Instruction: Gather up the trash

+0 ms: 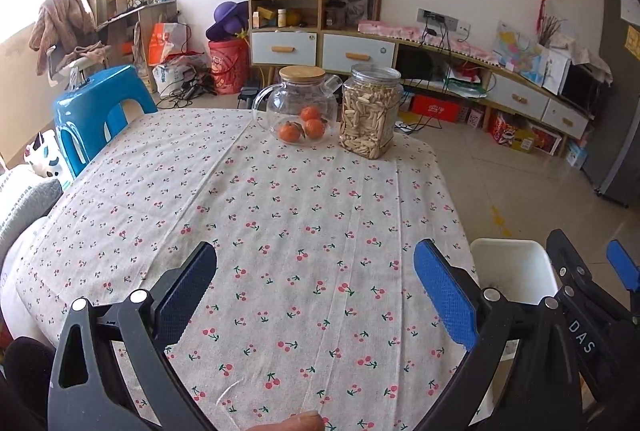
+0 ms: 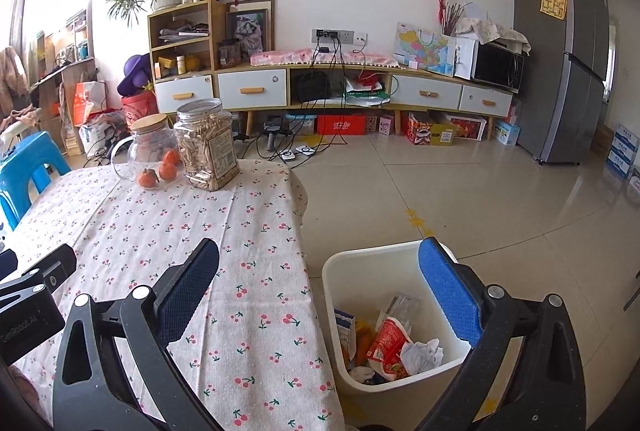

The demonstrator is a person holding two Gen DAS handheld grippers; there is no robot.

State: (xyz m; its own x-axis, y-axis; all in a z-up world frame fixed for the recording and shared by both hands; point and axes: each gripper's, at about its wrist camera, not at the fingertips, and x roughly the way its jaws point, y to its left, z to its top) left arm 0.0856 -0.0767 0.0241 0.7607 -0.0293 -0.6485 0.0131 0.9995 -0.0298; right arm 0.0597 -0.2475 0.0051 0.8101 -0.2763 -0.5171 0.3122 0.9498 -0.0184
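we see 1 bin [image 2: 400, 315] of trash off table's right edge | 2 jars at far edge | left gripper [image 1: 316, 295], right gripper [image 2: 320, 295] both spread, empty

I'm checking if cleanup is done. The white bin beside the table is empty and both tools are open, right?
Not quite. The white bin beside the table holds wrappers and crumpled paper, as the right wrist view shows. Both tools, left and right, are open.

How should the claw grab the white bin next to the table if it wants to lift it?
Pinch the bin by its top rim, coming straight down from above. It stands upright and open, so the thin wall fits between the fingers; the whole body looks too wide for the right claw. The far rim seems best, since the trash lies low inside, clear of it.
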